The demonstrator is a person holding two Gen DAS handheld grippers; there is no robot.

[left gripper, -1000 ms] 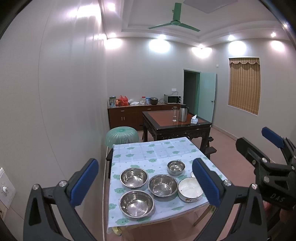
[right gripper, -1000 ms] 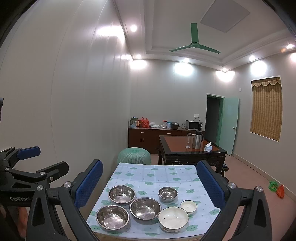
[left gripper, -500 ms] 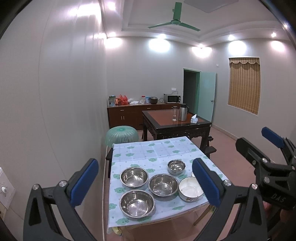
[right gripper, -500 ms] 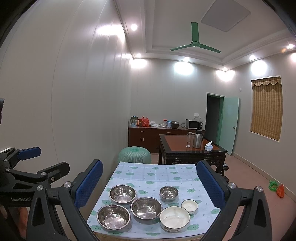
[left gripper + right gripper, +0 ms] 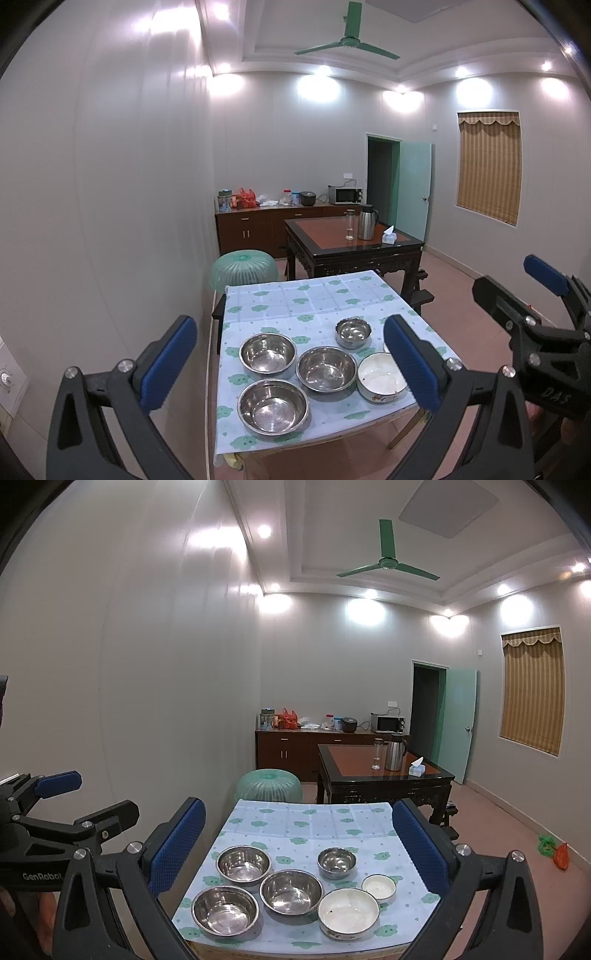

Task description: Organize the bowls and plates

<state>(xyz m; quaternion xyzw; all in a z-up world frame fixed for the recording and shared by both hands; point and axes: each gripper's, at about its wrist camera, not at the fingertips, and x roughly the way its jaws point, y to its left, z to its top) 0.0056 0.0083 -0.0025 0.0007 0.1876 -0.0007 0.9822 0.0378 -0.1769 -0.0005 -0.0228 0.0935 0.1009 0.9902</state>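
Well above the worktop (image 5: 332,823), the left hand-held gripper (image 5: 291,365) and right hand-held gripper (image 5: 299,845) hang with jaws spread apart, empty; four steel bowls (image 5: 291,891) and two white bowls (image 5: 349,910) cluster on its near half

I count four round stainless-steel bowls (image 5: 243,864) (image 5: 224,909) (image 5: 291,891) (image 5: 337,862), upright, set close on the patterned tablecloth (image 5: 310,823); beside them a white enamel bowl (image 5: 348,912) and a small white dish (image 5: 379,887), upright.
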